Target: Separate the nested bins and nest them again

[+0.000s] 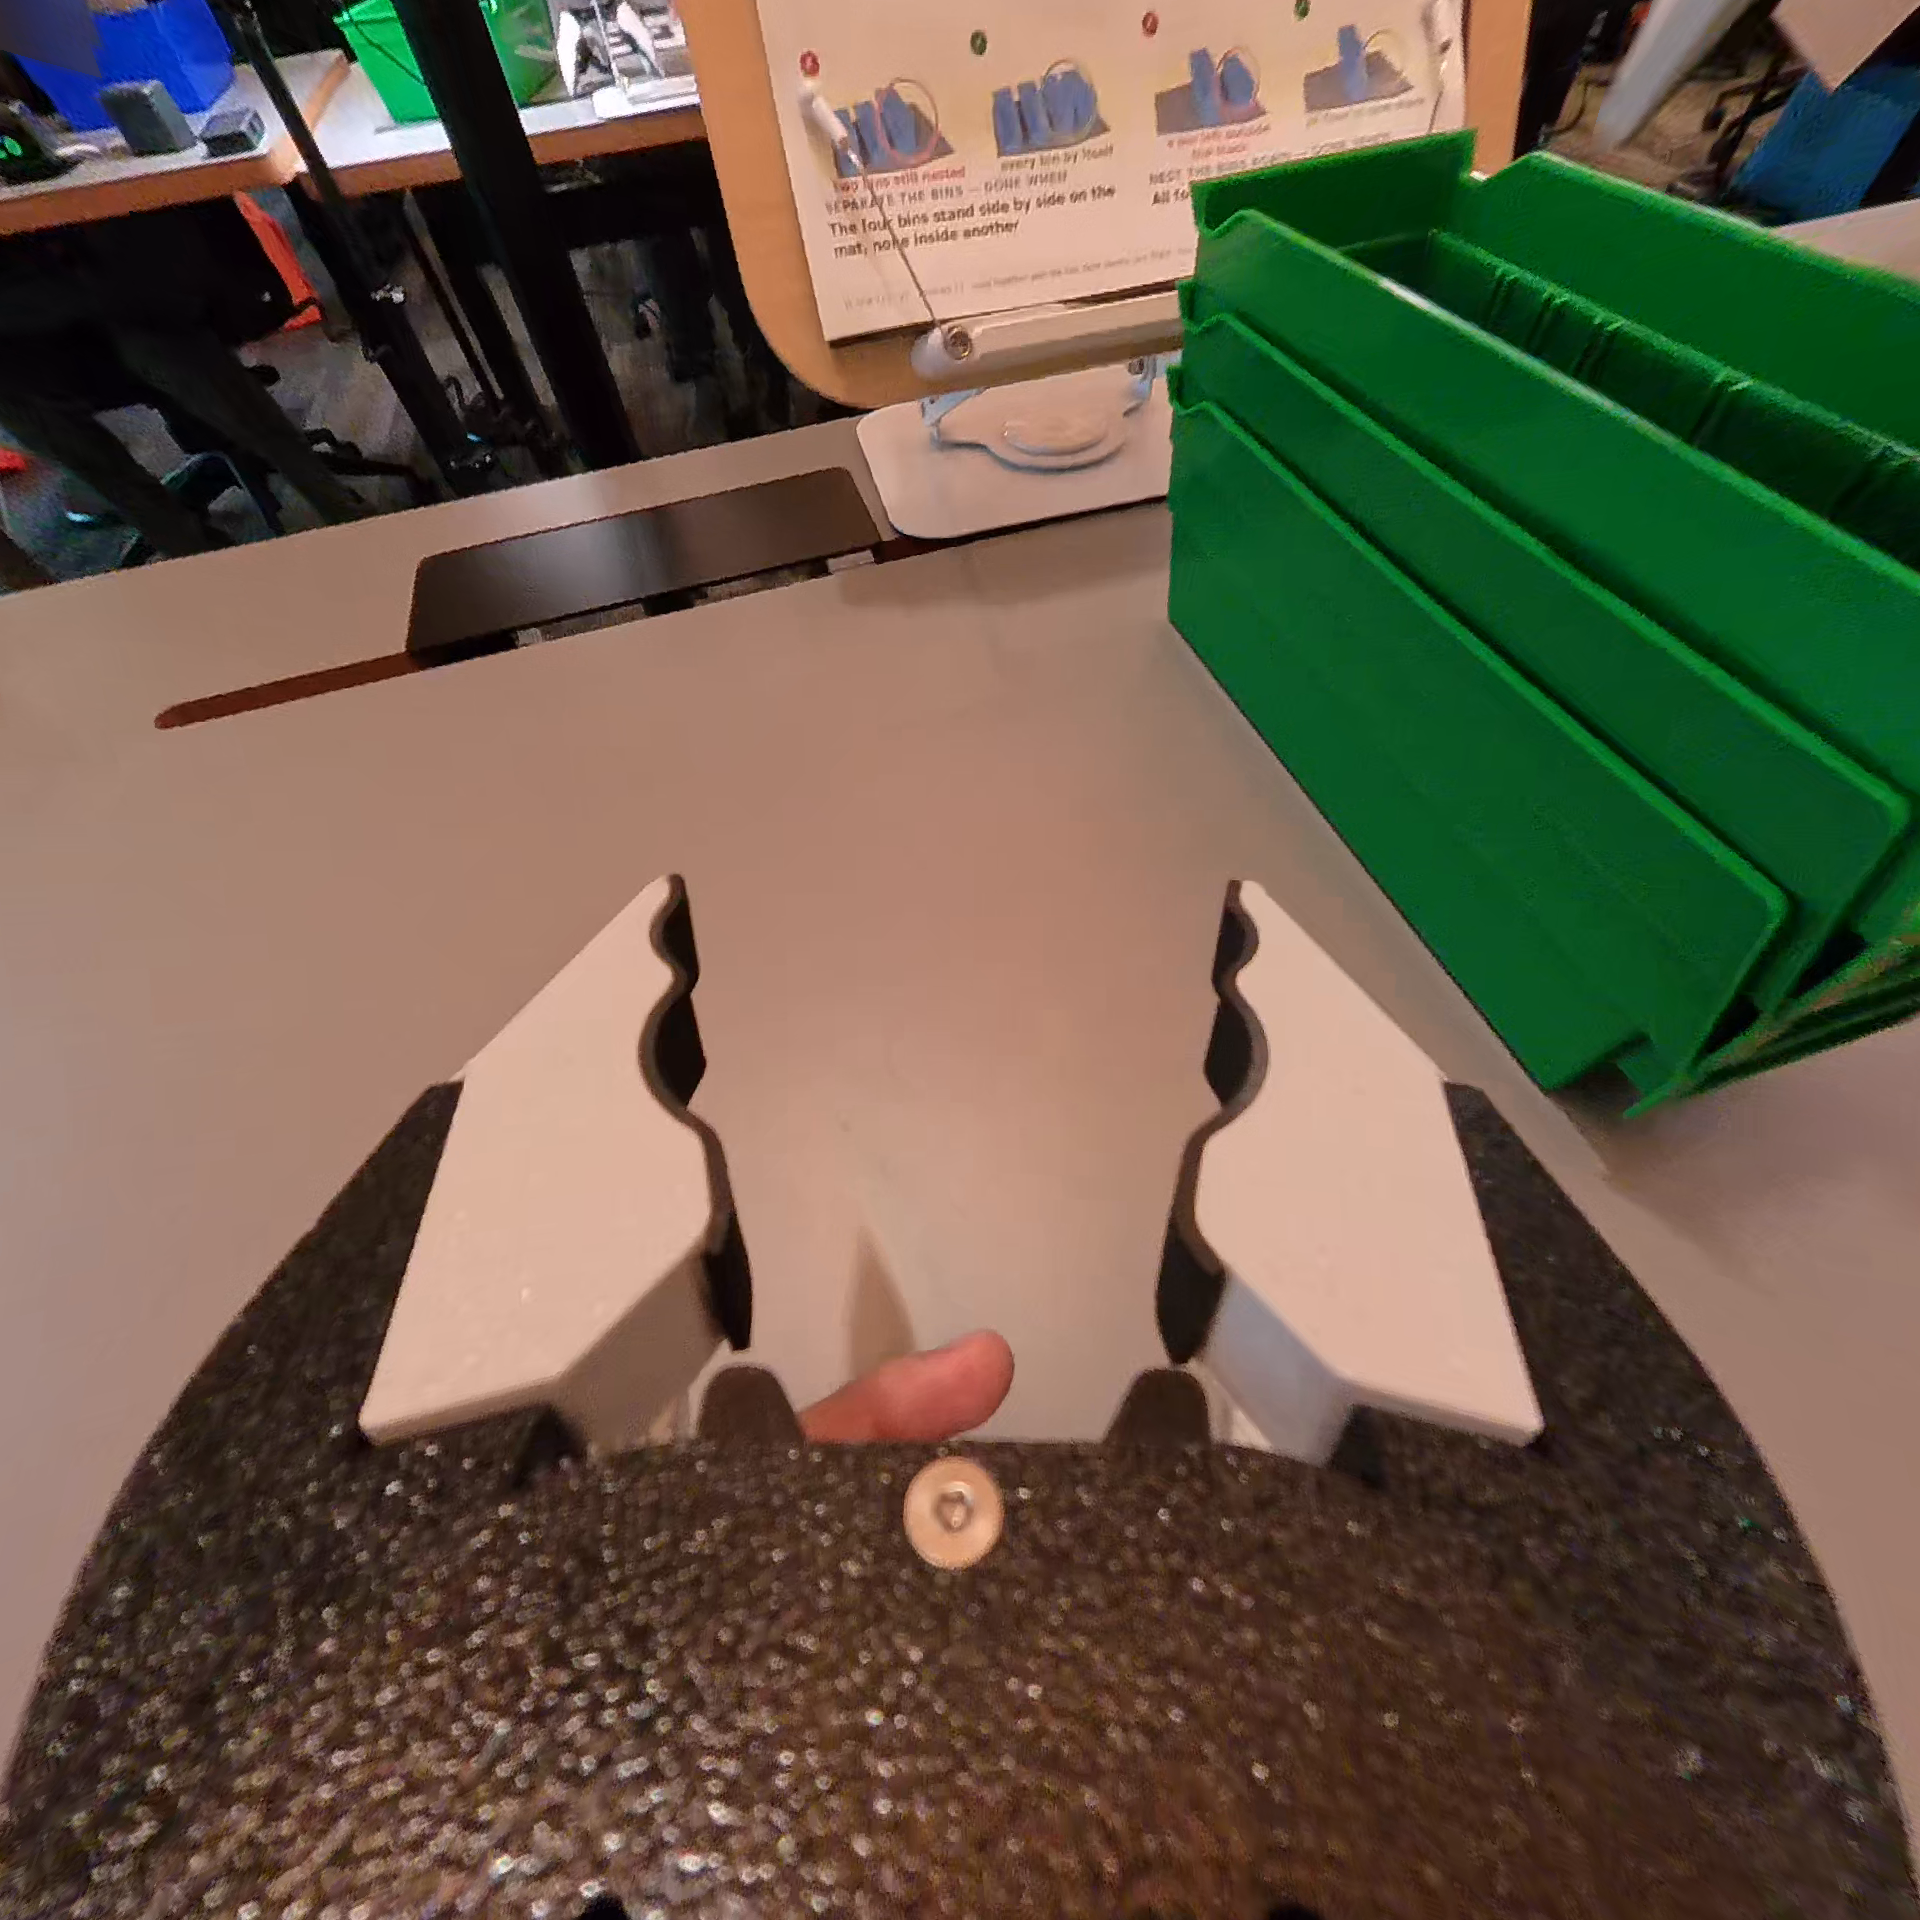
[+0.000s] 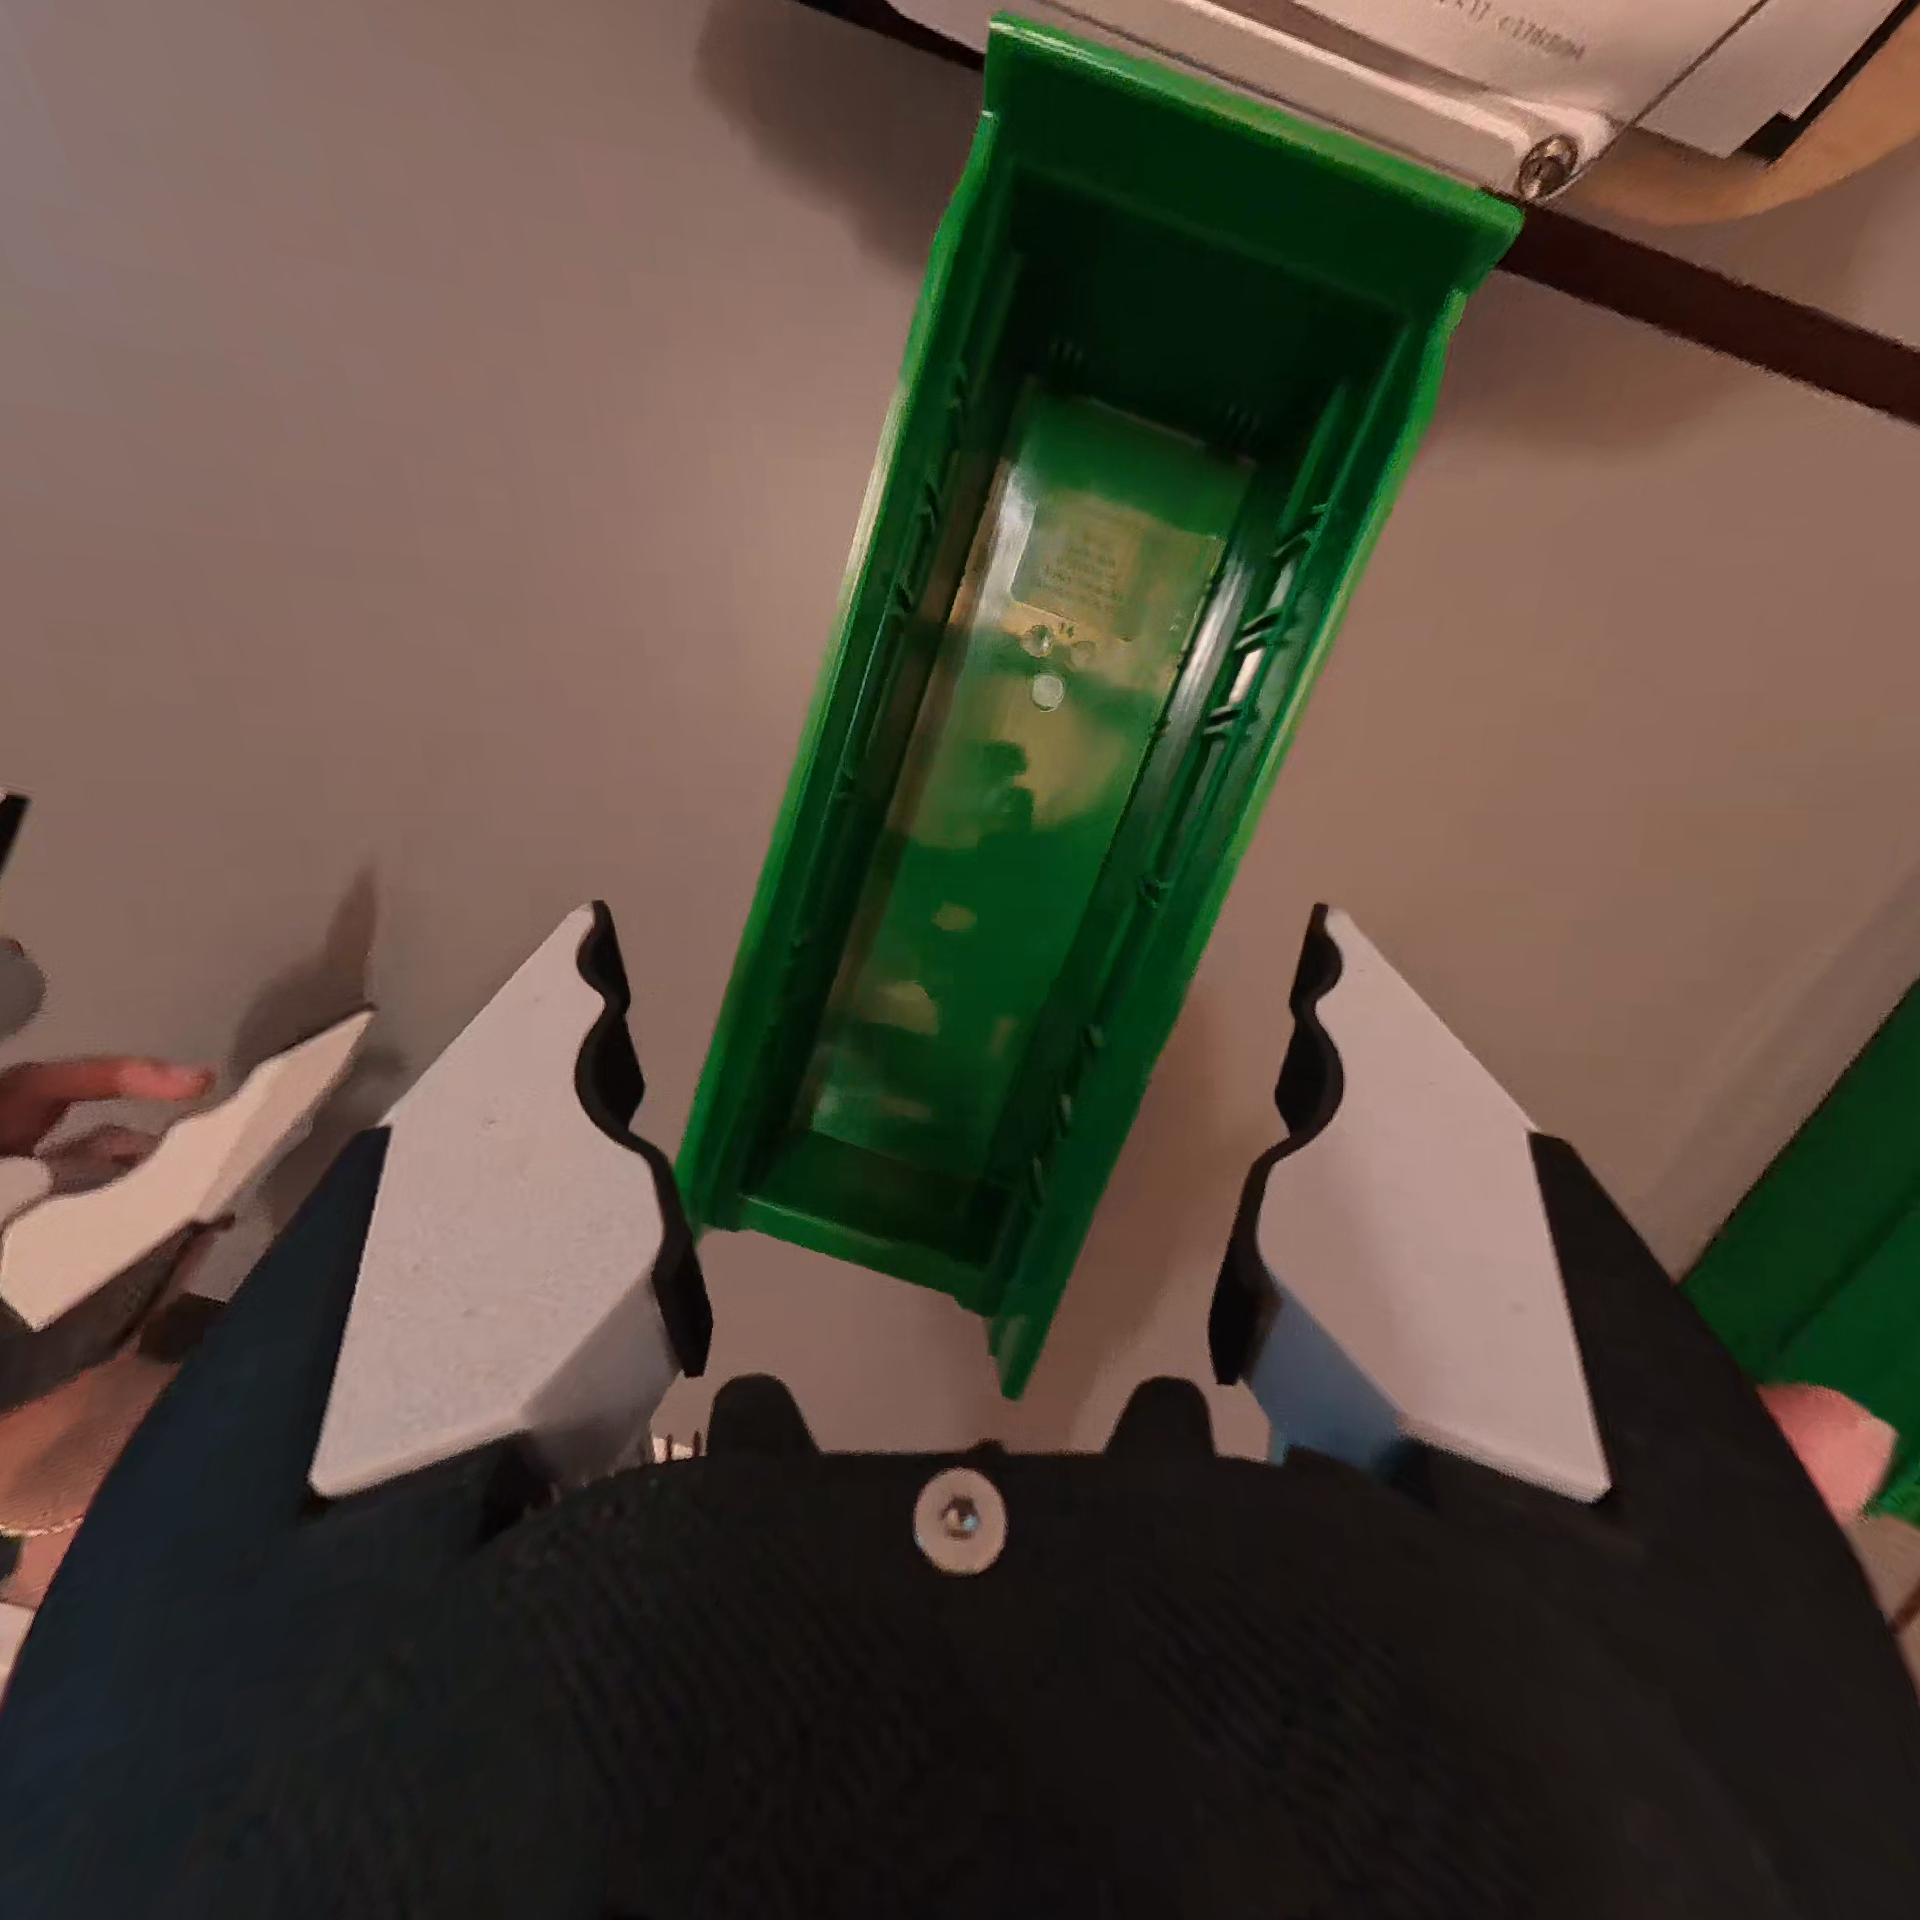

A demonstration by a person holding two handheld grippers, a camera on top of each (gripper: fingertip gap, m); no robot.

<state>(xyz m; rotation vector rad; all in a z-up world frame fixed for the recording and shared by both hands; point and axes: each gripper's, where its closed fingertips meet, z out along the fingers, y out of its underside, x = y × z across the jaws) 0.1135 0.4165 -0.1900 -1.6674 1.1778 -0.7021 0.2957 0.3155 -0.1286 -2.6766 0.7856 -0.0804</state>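
Note:
A stack of nested green bins (image 1: 1507,644) stands on the grey table (image 1: 520,810) at the right of the left wrist view, its side walls stepped one behind another. My left gripper (image 1: 956,888) is open and empty over bare table, left of the stack. In the right wrist view I look down into the open top of a long green bin (image 2: 1039,727). My right gripper (image 2: 958,914) is open above its near end, one finger on each side, not touching it. The left gripper (image 2: 187,1153) shows at that view's left edge.
A board with an instruction sheet (image 1: 987,156) stands on a white base (image 1: 1039,457) behind the bins. A black cover plate (image 1: 644,551) lies in the table's far edge. More green plastic (image 2: 1829,1195) shows at the right edge. Other tables stand beyond.

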